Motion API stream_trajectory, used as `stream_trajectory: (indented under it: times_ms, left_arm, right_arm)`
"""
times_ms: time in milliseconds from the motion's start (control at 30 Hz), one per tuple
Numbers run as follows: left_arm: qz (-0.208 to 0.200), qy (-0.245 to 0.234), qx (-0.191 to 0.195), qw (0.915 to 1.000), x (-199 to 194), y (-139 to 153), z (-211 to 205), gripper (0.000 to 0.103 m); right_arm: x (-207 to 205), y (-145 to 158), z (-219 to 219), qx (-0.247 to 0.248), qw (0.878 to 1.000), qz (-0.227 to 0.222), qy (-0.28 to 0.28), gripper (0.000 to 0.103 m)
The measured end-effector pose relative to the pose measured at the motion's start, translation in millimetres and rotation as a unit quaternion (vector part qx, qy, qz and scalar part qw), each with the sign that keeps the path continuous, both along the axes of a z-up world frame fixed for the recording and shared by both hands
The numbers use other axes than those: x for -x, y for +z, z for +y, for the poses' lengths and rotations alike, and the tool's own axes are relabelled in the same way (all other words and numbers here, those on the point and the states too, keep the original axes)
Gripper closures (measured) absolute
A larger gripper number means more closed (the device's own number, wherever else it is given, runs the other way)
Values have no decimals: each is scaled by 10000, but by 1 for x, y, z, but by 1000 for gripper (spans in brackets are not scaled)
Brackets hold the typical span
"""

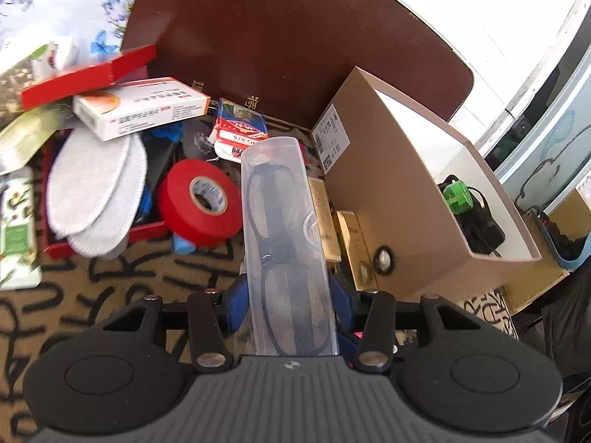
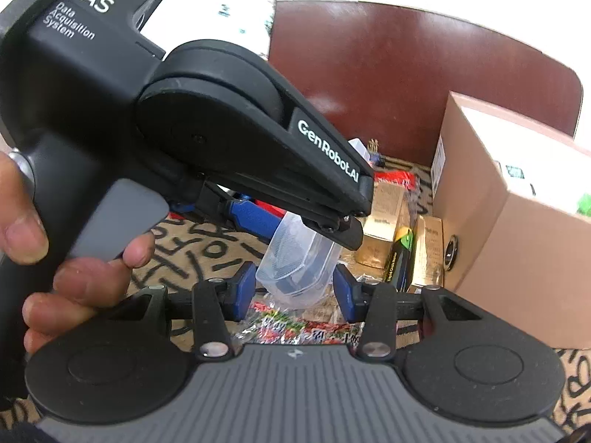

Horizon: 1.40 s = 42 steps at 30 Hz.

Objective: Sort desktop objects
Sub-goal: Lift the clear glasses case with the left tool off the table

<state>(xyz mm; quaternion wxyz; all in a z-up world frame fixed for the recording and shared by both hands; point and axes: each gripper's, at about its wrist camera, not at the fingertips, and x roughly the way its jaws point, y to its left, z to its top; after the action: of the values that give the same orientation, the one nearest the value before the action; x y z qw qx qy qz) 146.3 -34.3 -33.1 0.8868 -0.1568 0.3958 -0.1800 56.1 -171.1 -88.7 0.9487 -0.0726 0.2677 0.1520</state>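
Note:
A long clear plastic glasses case (image 1: pixel 284 221) with dark-framed glasses inside is held off the patterned tablecloth (image 1: pixel 110 288). My left gripper (image 1: pixel 290 295) is shut on its near half, with a blue pad pressed against each side. In the right wrist view the case's open end (image 2: pixel 295 269) sits between the blue pads of my right gripper (image 2: pixel 294 289), which touch both of its sides. The left gripper (image 2: pixel 299 229) reaches in from the upper left, held by a person's hand (image 2: pixel 85 277).
An open cardboard box (image 1: pixel 406 192) at the right holds a black charger and a green plug (image 1: pixel 456 197). Gold boxes (image 1: pixel 351 236) lie beside it. A red tape roll (image 1: pixel 201 201), white round pads (image 1: pixel 96 184) and a medicine box (image 1: pixel 140 109) crowd the left. A snack wrapper (image 2: pixel 303 326) lies below.

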Motion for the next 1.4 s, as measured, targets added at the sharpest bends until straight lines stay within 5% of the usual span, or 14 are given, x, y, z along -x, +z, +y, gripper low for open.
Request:
stream_trajectory:
  times_ms: [600, 967, 1100, 1400]
  left_arm:
    - [594, 92, -528, 9968, 120, -28, -2, 52]
    - [592, 118, -452, 9972, 135, -26, -2, 44]
    - [497, 313, -457, 9972, 130, -21, 7, 39]
    - [610, 337, -430, 9966, 110, -23, 11, 35]
  right_arm:
    - [126, -17, 3, -165, 9962, 751, 415, 58]
    - [150, -20, -4, -281, 9961, 780, 289, 56]
    - [150, -18, -1, -95, 9976, 656, 210, 42]
    - [138, -15, 9, -13, 9979, 569, 315, 42]
